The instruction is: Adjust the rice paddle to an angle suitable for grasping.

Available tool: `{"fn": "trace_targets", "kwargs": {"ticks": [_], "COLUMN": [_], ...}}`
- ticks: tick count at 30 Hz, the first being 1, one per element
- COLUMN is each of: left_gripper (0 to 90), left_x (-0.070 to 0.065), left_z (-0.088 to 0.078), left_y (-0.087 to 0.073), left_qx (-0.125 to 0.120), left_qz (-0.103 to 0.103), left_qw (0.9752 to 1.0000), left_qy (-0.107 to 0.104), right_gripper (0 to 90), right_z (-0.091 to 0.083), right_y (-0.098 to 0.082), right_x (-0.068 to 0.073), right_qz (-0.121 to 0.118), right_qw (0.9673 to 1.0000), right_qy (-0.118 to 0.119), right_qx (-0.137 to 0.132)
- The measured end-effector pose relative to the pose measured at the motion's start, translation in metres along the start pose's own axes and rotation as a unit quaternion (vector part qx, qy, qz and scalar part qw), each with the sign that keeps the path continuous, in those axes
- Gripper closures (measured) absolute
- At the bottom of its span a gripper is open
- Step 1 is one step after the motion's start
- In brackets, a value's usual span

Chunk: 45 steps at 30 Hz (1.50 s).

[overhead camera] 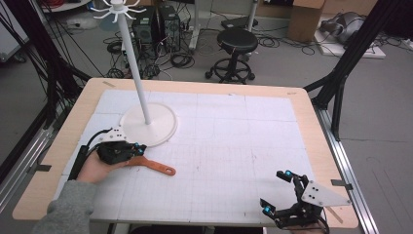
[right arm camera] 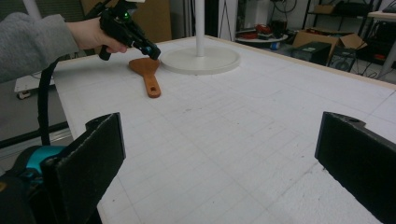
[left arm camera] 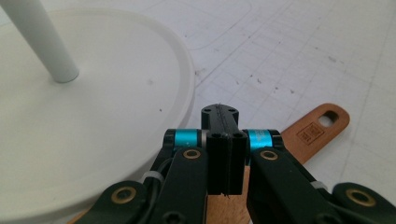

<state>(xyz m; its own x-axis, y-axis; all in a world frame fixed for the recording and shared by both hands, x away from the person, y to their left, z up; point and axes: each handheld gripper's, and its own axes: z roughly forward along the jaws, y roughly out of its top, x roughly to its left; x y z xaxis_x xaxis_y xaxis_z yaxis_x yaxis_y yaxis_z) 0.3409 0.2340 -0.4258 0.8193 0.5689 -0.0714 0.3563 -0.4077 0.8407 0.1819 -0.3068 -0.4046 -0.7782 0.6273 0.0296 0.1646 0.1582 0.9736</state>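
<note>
White gridded surface (overhead camera: 234,146): left gripper (left arm camera: 219,140), jaws pressed together, empty, sits above the spatula (left arm camera: 308,133), whose handle runs beyond the tips. Shut, they'd shove it toward the stand base (left arm camera: 93,140). Right gripper (overhead camera: 278,192), jaws spread, idles.

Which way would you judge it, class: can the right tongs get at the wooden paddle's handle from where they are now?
Probably yes. The right tongs stand open, and bare mat lies between them and the wooden paddle. Its handle end with the hole points their way, while the left tongs sit shut over the far, broad end.
</note>
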Motion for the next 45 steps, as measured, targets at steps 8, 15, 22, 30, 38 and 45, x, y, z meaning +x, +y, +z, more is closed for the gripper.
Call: {"fn": "trace_targets", "kwargs": {"ticks": [8,15,22,30,38,45], "left_gripper": [89.7,89.7,89.7,89.6,89.7,89.8], "left_x": [0.006,0.004,0.007,0.014,0.012,0.007], "left_z": [0.008,0.018,0.021,0.019,0.016,0.011], "left_y": [-0.002,-0.007,-0.009,-0.011,-0.01,-0.011], "left_qx": [0.019,0.052,0.061,0.057,0.072,0.084], "left_qz": [0.006,0.031,0.029,0.02,0.003,0.009], "left_qw": [0.9998,0.9979,0.9972,0.9973,0.996,0.995], "left_qy": [0.008,0.024,0.032,0.042,0.053,0.054], "right_gripper": [0.7,0.7,0.7,0.7,0.7,0.7], "right_z": [-0.005,-0.007,-0.007,-0.006,-0.007,-0.006], "right_y": [-0.001,0.001,-0.001,-0.002,-0.002,-0.002], "right_x": [0.001,0.003,0.002,0.003,0.003,0.001], "right_qz": [0.004,0.003,0.005,0.004,0.008,0.006], "right_qw": [1.0,1.0,0.9999,1.0,0.9999,1.0], "right_qy": [-0.006,-0.006,-0.008,-0.005,-0.007,-0.007], "right_qx": [-0.001,-0.005,-0.005,-0.002,-0.002,0.001]}}
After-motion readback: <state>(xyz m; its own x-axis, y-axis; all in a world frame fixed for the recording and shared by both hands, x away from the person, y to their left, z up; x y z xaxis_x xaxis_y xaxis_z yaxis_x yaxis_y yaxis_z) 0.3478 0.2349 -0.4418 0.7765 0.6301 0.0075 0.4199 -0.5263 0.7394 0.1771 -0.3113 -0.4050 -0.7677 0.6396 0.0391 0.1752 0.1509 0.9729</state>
